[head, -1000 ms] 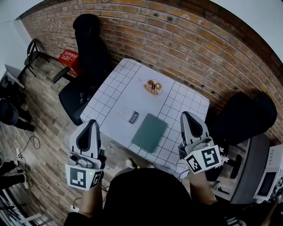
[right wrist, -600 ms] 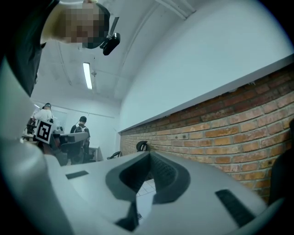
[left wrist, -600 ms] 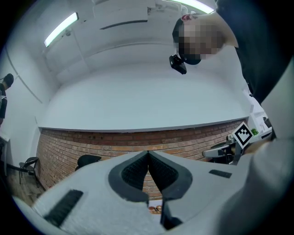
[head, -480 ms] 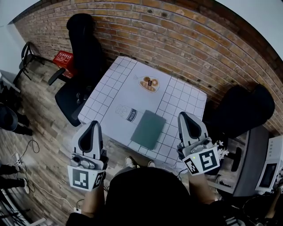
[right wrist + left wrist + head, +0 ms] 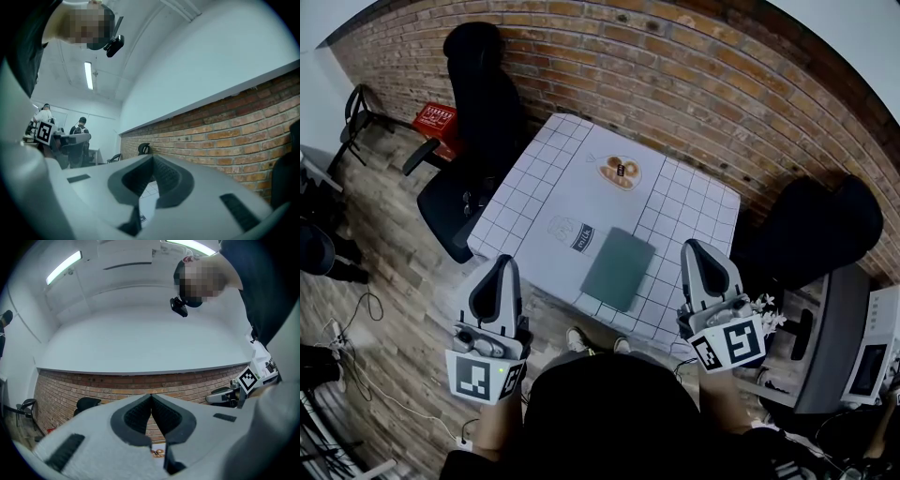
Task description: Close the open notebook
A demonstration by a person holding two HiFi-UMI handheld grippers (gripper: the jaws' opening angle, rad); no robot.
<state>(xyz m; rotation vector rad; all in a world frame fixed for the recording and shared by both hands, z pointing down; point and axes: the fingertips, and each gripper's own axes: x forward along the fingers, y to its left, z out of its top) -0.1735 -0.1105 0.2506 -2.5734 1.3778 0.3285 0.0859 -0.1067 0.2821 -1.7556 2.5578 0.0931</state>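
The left gripper (image 5: 504,270) and the right gripper (image 5: 697,255) are both held in the air off the near edge of the table (image 5: 546,178), each with its jaws pressed together at the tips and nothing between them. The dark green notebook (image 5: 619,268) lies shut and flat on the checked tabletop near that front edge, closer to the right gripper and touched by neither. Farther back on the table sits a plate of food (image 5: 620,172), near the brick wall (image 5: 694,84).
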